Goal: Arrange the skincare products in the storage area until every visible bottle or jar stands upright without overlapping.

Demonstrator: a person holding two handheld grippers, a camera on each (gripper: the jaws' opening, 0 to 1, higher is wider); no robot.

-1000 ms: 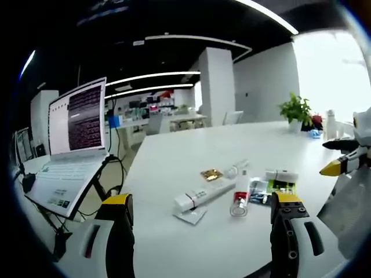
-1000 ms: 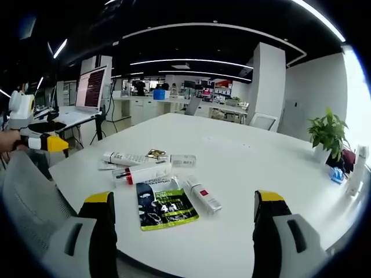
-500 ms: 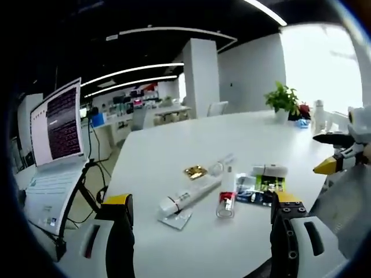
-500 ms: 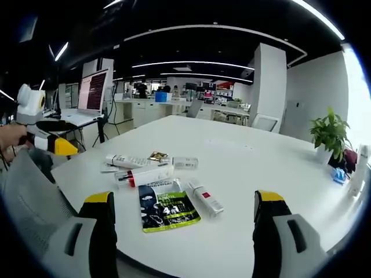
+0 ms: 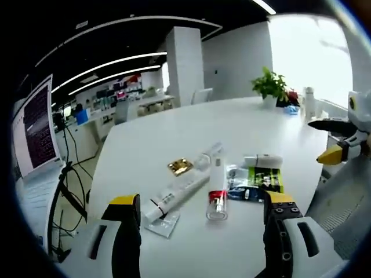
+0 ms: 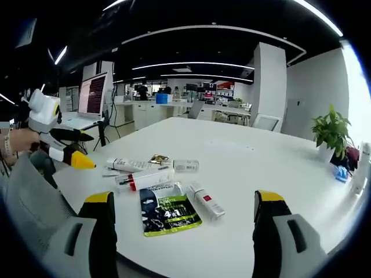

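1. Left gripper [image 5: 197,217]: jaws spread wide, holding nothing, short of the products.
2. Right gripper [image 6: 179,217]: jaws wide apart, empty.
3. White table [image 6: 255,162]: all products lie flat, clustered together.
4. Long white tube [image 5: 177,194], clear red-banded bottle [image 5: 217,194], small white tube [image 6: 206,200], green sachet [image 6: 168,208], gold packet [image 5: 180,167].
5. Potted plant [image 6: 331,130] at the far edge.

The white round-edged surface [image 5: 174,139] [image 6: 261,168] is viewed from its near edge by both cameras, from opposite sides; its scattered products are shared.
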